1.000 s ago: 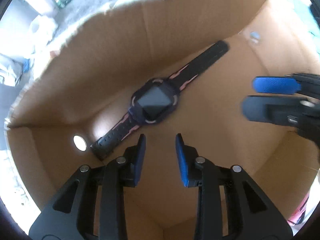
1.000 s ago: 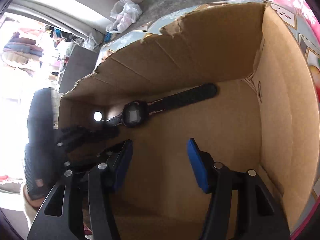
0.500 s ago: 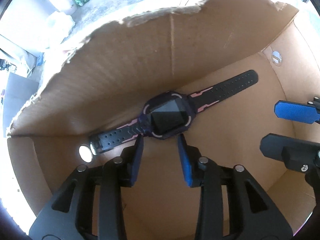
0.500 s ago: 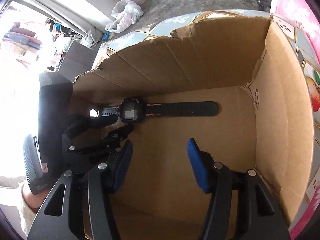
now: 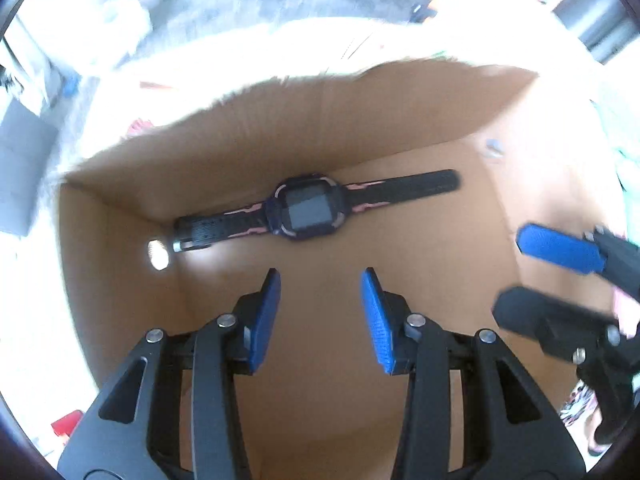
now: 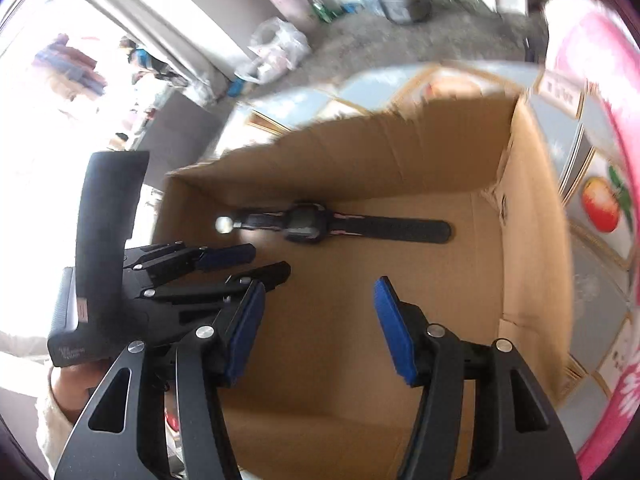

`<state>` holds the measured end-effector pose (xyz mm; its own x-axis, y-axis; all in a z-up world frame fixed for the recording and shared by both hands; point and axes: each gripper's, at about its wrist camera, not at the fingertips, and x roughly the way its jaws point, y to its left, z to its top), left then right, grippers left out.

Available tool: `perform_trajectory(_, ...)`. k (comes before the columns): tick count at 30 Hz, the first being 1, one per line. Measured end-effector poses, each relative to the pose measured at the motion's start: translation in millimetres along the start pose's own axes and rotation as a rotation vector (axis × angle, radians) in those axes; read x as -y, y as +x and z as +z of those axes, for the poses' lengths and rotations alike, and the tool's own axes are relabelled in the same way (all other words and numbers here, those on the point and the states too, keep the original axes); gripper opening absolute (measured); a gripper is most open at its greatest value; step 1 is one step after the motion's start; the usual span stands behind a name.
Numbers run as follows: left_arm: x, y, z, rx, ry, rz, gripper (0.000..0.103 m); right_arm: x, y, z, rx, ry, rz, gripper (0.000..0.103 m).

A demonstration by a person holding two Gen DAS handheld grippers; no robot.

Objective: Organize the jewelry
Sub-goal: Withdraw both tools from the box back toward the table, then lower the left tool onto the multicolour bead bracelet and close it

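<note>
Nearest in the left wrist view, the left tool [image 5: 320, 276] is seen pointing steeply down into an open cardboard box [image 5: 248, 148]; its blue pads stand partly apart, nothing lies between them, and the jaws have just been opening. Just beyond the pads, on the box floor and against the foot of the far wall, a dark watch [image 5: 308, 211] with pink-lined straps is laid flat, its square face up and its straps stretched left and right. A small bright hole [image 5: 159, 253] is seen in the box's left wall, beside the end of the left strap. At the right edge of this view the right tool [image 5: 532, 276] is shown from the side, one blue pad above a dark finger.

In the right wrist view, the right tool [image 6: 318, 300] is shown with its pads held about half apart and empty over the bare box floor. Only here are the left tool's handle and a hand [image 6: 70, 390] in a pale sleeve seen, at the lower left, with the left tool [image 6: 260, 262] reaching in toward the watch [image 6: 306, 224] without touching it. Farther off, only this view shows the patterned tabletop [image 6: 588, 280] around the box, with a fruit print at the right, and a white bag [image 6: 276, 46] on the floor beyond.
</note>
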<state>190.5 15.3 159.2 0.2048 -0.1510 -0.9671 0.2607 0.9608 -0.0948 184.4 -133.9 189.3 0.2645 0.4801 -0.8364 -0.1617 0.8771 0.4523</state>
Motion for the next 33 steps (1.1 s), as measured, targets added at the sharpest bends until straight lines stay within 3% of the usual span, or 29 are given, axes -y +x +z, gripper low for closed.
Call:
perform_trajectory(2, 15, -42, -28, 0.113, 0.045, 0.006, 0.04, -15, -23, -10, 0.044, -0.056, 0.016, 0.056)
perform_trajectory(5, 33, -90, -76, 0.233, 0.126, -0.035, 0.04, -39, -58, -36, 0.094, -0.138, 0.092, 0.056)
perform_trajectory(8, 36, -124, -130, 0.333, 0.225, -0.027, 0.04, -57, -89, -75, 0.123, -0.252, 0.155, 0.056)
perform_trajectory(11, 37, -111, -174, 0.359, 0.221, -0.051, 0.04, -60, -100, -117, 0.125, -0.284, 0.187, 0.056)
perform_trajectory(15, 11, -51, -216, 0.33, 0.082, -0.159, 0.04, -43, -69, -158, 0.105, -0.207, 0.177, 0.056)
perform_trajectory(17, 6, -25, -236, 0.332, 0.069, -0.118, 0.04, -28, -43, -168, 0.084, -0.143, 0.177, 0.056)
perform_trajectory(21, 10, 17, -239, 0.333, 0.097, -0.024, 0.04, -2, 3, -185, 0.062, -0.009, 0.168, 0.054)
perform_trajectory(24, 23, 42, -245, 0.36, 0.212, 0.08, 0.041, 9, 19, -198, 0.061, 0.04, 0.157, 0.054)
perform_trajectory(27, 33, 50, -242, 0.396, 0.282, 0.134, 0.043, 15, 24, -205, 0.069, 0.051, 0.12, 0.054)
perform_trajectory(31, 29, 47, -232, 0.408, 0.256, 0.08, 0.043, 18, 24, -209, 0.065, 0.053, 0.115, 0.054)
perform_trajectory(33, 31, 45, -230, 0.421, 0.281, 0.102, 0.043, 17, 25, -205, 0.07, 0.048, 0.102, 0.054)
